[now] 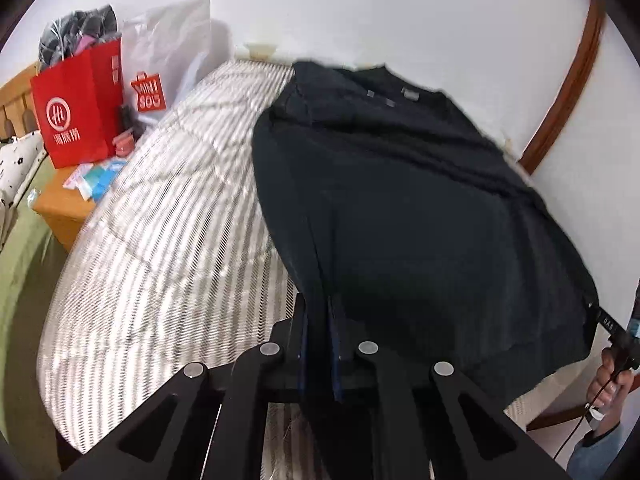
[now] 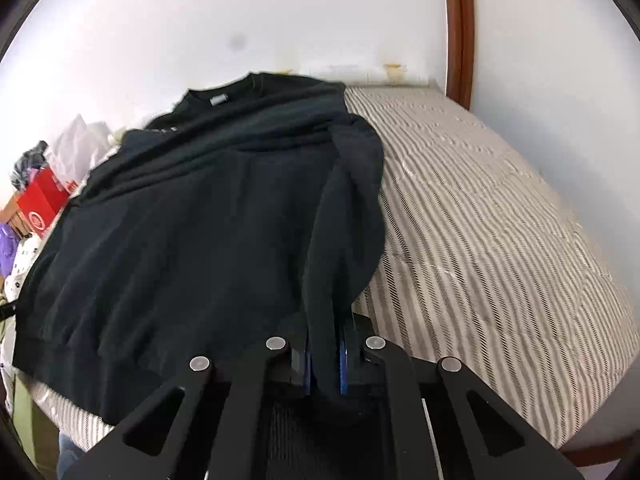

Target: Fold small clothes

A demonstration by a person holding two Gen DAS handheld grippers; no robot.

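Observation:
A black sweatshirt (image 1: 400,208) lies spread over the striped bed (image 1: 168,216), its collar at the far end by the wall. My left gripper (image 1: 318,320) is shut on the sweatshirt's lower left hem corner. In the right wrist view the sweatshirt (image 2: 192,220) shows again, with a sleeve bunched on its right side. My right gripper (image 2: 326,344) is shut on the lower right hem corner, with fabric pinched between the blue pads. The right gripper and the hand holding it also show at the right edge of the left wrist view (image 1: 618,340).
A red paper bag (image 1: 76,112) and a white Miniso bag (image 1: 160,68) stand on a wooden nightstand (image 1: 64,212) left of the bed. A white wall runs behind the bed. A brown door frame (image 2: 460,32) stands at the right. Striped mattress (image 2: 500,240) extends to the right.

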